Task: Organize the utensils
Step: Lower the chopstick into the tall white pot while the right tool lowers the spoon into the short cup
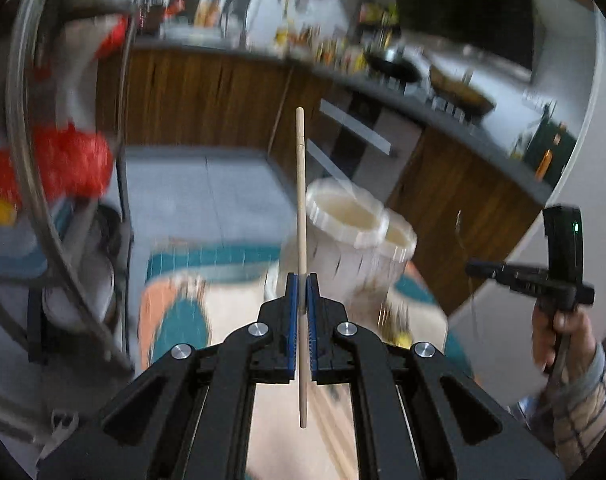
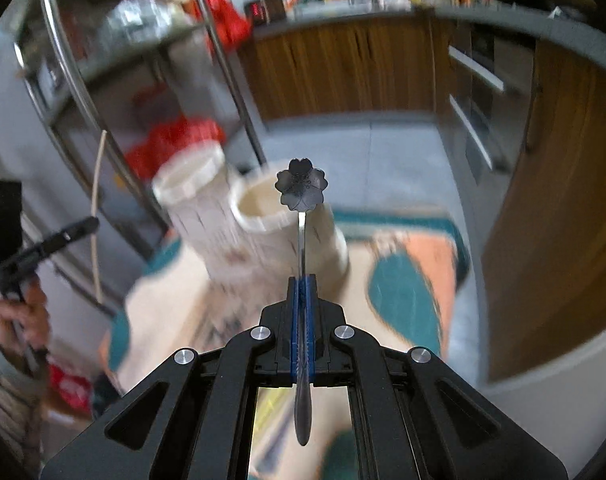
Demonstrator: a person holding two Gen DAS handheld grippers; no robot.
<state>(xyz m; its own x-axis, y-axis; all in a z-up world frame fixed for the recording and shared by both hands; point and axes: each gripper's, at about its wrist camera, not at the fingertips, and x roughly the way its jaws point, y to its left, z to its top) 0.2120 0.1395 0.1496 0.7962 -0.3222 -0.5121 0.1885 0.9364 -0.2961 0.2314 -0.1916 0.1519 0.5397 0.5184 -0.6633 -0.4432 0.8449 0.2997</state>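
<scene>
No readable writing or brand anywhere, frames too blurred. My left tool [image 1: 302,280] is clamped tight on a wooden chopstick [image 1: 301,184], stick upright w/ its tip well above the pads & its other end hanging below them; my right tool [image 2: 302,282] is pinched on a metal spoon [image 2: 302,188] w/ a flower-shaped end pointing up. Two cream holder cups [image 2: 239,208] stand side by side, touching, just beyond both tools, on a teal & orange mat [image 2: 415,280]
</scene>
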